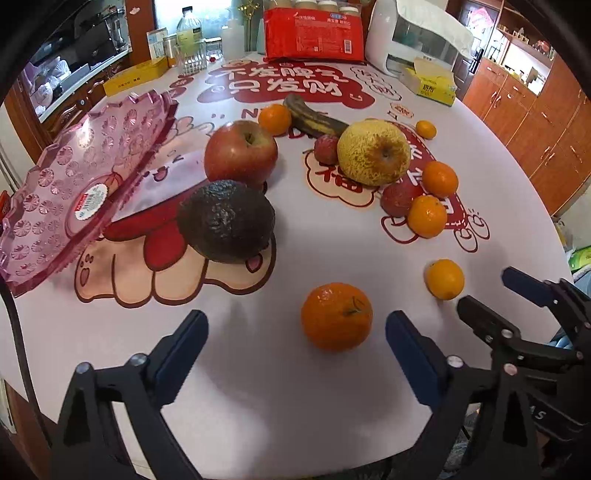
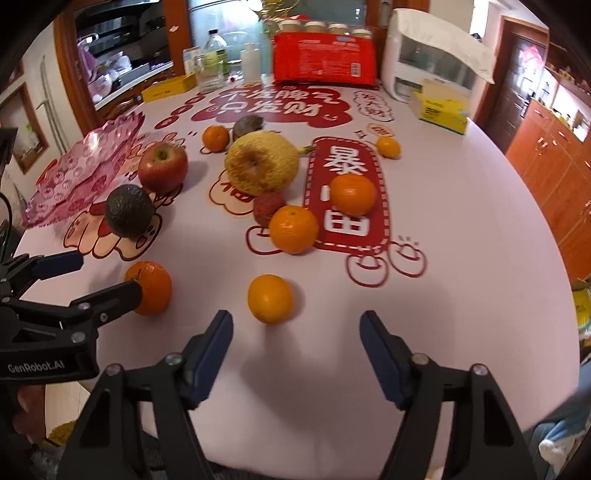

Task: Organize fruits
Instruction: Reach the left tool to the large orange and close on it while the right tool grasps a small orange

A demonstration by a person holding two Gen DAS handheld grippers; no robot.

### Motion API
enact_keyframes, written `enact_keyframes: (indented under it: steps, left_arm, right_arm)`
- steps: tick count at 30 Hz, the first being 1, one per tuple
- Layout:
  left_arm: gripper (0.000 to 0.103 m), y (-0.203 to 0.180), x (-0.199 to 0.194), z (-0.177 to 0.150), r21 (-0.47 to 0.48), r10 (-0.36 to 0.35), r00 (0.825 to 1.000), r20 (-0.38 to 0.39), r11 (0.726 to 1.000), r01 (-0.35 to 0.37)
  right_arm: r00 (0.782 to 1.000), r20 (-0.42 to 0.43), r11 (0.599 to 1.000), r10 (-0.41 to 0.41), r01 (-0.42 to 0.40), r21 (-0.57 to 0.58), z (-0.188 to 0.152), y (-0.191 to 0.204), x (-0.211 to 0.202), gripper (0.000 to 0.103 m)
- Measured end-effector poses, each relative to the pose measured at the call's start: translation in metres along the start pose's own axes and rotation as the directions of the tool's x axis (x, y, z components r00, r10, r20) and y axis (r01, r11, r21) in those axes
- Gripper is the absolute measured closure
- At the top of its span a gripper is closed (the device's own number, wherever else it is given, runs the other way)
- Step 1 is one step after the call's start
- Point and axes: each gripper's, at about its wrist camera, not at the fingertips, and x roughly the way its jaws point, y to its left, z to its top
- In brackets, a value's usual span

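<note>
Fruits lie loose on the table: a red apple, a dark avocado, a yellow pear, a brown banana, lychees and several mandarins. A pink plastic fruit plate stands at the left. My left gripper is open just above the table, with a mandarin just ahead between its fingertips. My right gripper is open and empty, a small orange just ahead of it. The left gripper also shows in the right wrist view.
At the back stand a red package, a white appliance, bottles and jars, a yellow box and a tissue box. Wooden cabinets are at the right.
</note>
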Motion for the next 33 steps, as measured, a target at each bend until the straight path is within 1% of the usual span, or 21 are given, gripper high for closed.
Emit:
enact_keyframes:
  steps: [5, 8, 10, 12, 14, 15, 18, 19, 22, 24, 26, 29, 33]
  left_arm:
    - [0.024, -0.005, 0.010, 0.001, 0.022, -0.007, 1.000, -0.031, 1.000, 0.007]
    - [0.030, -0.011, 0.015, 0.002, 0.045, -0.009, 0.999, -0.046, 0.999, 0.011]
    - [0.033, -0.014, 0.019, 0.002, 0.056, -0.005, 0.998, -0.058, 0.998, 0.008]
    - [0.036, -0.016, 0.024, 0.003, 0.063, 0.000, 0.997, -0.073, 0.998, 0.005]
    - [0.044, -0.017, 0.028, 0.003, 0.061, -0.014, 0.996, -0.088, 0.998, 0.019]
    - [0.044, -0.017, 0.029, 0.004, 0.060, -0.018, 0.996, -0.088, 0.998, 0.024]
    - [0.052, -0.020, 0.028, 0.005, 0.065, -0.029, 0.997, -0.078, 0.997, 0.034]
    - [0.057, -0.020, 0.028, 0.006, 0.063, -0.038, 0.996, -0.075, 0.997, 0.043]
    - [0.059, -0.021, 0.027, 0.006, 0.054, -0.053, 0.996, -0.067, 0.997, 0.057]
    - [0.060, -0.019, 0.027, 0.005, 0.045, -0.063, 0.996, -0.060, 0.997, 0.066]
    - [0.060, -0.017, 0.027, 0.004, 0.034, -0.076, 0.996, -0.053, 0.996, 0.078]
    - [0.060, -0.013, 0.026, 0.003, 0.020, -0.090, 0.995, -0.048, 0.996, 0.091]
    - [0.061, -0.009, 0.025, 0.002, 0.007, -0.101, 0.994, -0.041, 0.995, 0.101]
  right_arm:
    - [0.999, -0.031, 1.000, 0.026, -0.026, -0.014, 0.001, 0.003, 0.018, 0.048]
    - [0.998, -0.049, 0.999, 0.048, -0.048, -0.001, 0.002, -0.001, 0.027, 0.053]
    - [0.996, -0.050, 0.997, 0.080, -0.079, 0.012, 0.003, -0.005, 0.030, 0.053]
    - [0.995, -0.043, 0.996, 0.094, -0.093, 0.014, 0.004, -0.005, 0.031, 0.054]
    - [0.994, -0.040, 0.994, 0.106, -0.105, 0.011, 0.004, -0.005, 0.032, 0.056]
    - [0.993, -0.042, 0.994, 0.114, -0.113, 0.007, 0.004, -0.004, 0.033, 0.057]
    - [0.991, -0.048, 0.992, 0.124, -0.125, 0.001, 0.004, -0.003, 0.035, 0.057]
    - [0.990, -0.052, 0.991, 0.132, -0.132, 0.003, 0.004, -0.003, 0.037, 0.057]
    - [0.989, -0.048, 0.990, 0.137, -0.138, 0.002, 0.005, -0.002, 0.038, 0.058]
    - [0.988, -0.043, 0.988, 0.152, -0.152, 0.004, 0.005, -0.003, 0.037, 0.062]
    - [0.984, -0.042, 0.985, 0.174, -0.174, 0.004, 0.004, -0.002, 0.037, 0.072]
    - [0.985, -0.036, 0.986, 0.166, -0.166, -0.001, 0.003, 0.001, 0.035, 0.073]
    - [0.983, -0.017, 0.983, 0.183, -0.183, 0.003, 0.002, 0.001, 0.029, 0.073]
